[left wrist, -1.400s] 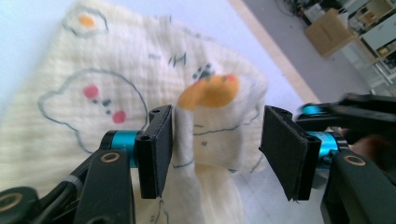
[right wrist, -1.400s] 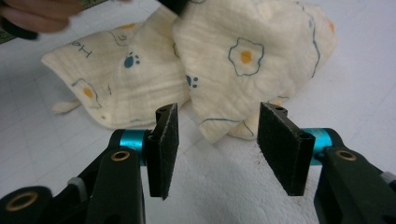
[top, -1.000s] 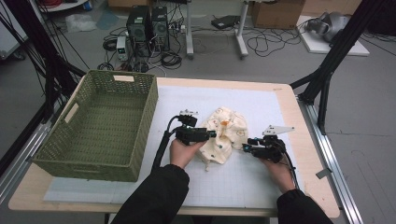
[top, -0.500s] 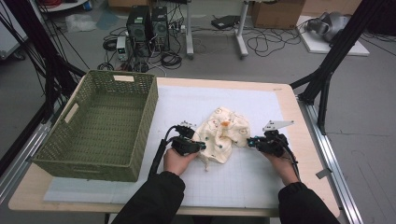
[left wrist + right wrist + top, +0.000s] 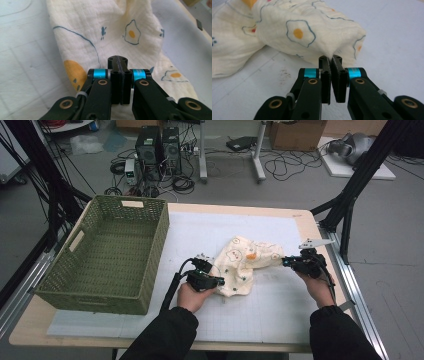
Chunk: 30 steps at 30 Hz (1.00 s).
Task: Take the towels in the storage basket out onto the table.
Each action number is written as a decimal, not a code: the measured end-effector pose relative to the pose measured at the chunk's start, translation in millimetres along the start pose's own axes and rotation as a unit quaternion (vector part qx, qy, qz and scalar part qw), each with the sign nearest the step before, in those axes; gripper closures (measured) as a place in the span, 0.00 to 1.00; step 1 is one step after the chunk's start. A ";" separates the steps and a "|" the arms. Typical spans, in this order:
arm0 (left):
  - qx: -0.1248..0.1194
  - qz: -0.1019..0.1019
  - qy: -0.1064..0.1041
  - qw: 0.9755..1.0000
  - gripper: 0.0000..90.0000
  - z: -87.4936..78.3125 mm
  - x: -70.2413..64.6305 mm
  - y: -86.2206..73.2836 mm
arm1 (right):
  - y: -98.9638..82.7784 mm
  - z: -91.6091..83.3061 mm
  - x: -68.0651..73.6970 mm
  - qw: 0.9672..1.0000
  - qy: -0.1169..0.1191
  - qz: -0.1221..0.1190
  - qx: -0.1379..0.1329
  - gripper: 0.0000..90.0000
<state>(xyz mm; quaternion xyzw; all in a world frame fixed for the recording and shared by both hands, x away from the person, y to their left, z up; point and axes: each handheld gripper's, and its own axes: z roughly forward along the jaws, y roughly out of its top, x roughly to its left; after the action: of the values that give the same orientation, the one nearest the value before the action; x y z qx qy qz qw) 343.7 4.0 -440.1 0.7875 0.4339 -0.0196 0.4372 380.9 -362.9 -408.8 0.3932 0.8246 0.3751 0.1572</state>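
Both hands pulled apart: right hand-held gripper clenched on cloth corner, left hand-held gripper clamped at its near edge. Cloth half-spread on surface, still crumpled; basket empty, likely flattening remains.

You have a cream cloth printed with fried eggs and blue outlines, lying rumpled just right of centre in the high view, on the white mat. Its lower left edge and right corner are each pinched, the right corner drawn out into a point.
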 end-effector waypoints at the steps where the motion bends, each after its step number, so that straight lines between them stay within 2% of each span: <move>1: -0.004 0.008 0.003 1.000 0.99 0.0 -1.6 -0.1 | -2.1 0.3 -1.9 1.000 0.005 0.010 -0.001 0.87; 2: -0.004 0.008 0.003 1.000 0.98 0.0 -1.6 -0.1 | -2.1 0.3 -1.9 1.000 0.005 0.010 -0.001 0.87; 6: -0.020 0.002 -0.003 1.000 0.88 -4.7 0.9 1.1 | -8.1 -5.5 9.8 1.000 0.011 -0.006 -0.025 0.73; 9: -0.033 0.005 -0.003 0.999 0.83 -8.4 1.8 2.2 | -14.2 -9.8 19.5 0.998 0.040 -0.003 -0.044 0.70; 11: -0.035 0.005 0.001 0.999 0.80 -9.9 4.3 2.8 | -17.4 -9.8 29.2 0.997 0.053 -0.016 -0.053 0.70; 14: -0.040 0.003 0.006 0.999 0.78 -11.1 6.9 3.0 | -17.3 -3.2 43.0 0.995 0.076 -0.032 -0.050 0.68; 18: -0.039 0.009 0.012 0.999 0.77 -13.2 9.6 2.5 | -12.5 7.3 59.9 0.993 0.092 -0.063 -0.047 0.67; 23: -0.045 0.009 0.014 0.999 0.75 -14.4 10.3 2.4 | -10.0 16.5 68.5 0.990 0.113 -0.069 -0.042 0.65; 30: -0.046 0.014 0.018 0.999 0.72 -17.8 10.6 2.1 | -8.6 20.4 75.5 0.987 0.133 -0.072 -0.046 0.64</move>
<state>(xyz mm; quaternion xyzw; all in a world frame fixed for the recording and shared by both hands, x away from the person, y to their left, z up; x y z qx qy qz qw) 345.6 23.1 -432.0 0.7726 0.4311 0.0206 0.4657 339.2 -298.5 -426.1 0.2715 0.8463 0.4493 0.0909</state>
